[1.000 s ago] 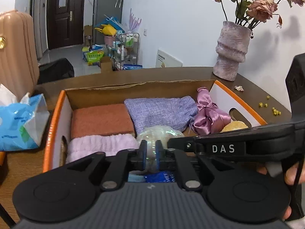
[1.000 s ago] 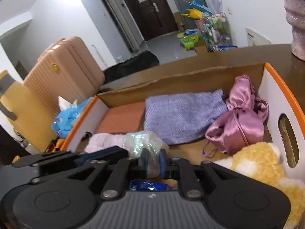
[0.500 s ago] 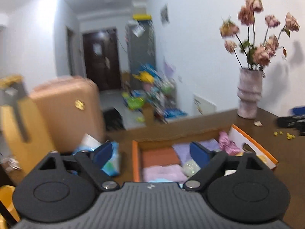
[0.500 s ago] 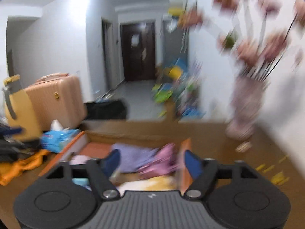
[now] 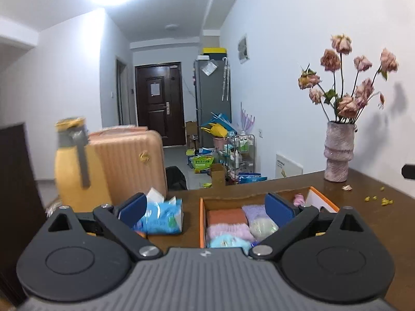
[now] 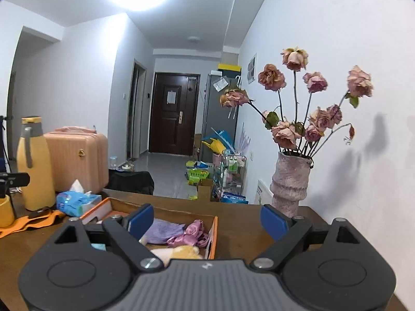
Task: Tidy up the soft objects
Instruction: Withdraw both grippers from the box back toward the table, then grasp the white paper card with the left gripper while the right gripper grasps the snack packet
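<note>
An orange-rimmed cardboard box sits on the brown table and holds soft items: an orange cloth, a lilac knit piece, a pink fluffy towel, a clear pouch, a light blue item. The right wrist view shows the box with the lilac piece, a pink satin bag and a yellow plush. My left gripper is open and empty, above and behind the box. My right gripper is open and empty, back from the box.
A blue tissue pack lies left of the box. A yellow thermos and orange cloth are at the far left. A pink vase of dried roses stands by the wall at the right. A suitcase stands behind the table.
Both grippers were shut low inside the box at the clear pouch; they have opened, let it go, and pulled up and back. The pouch lies in the box.
</note>
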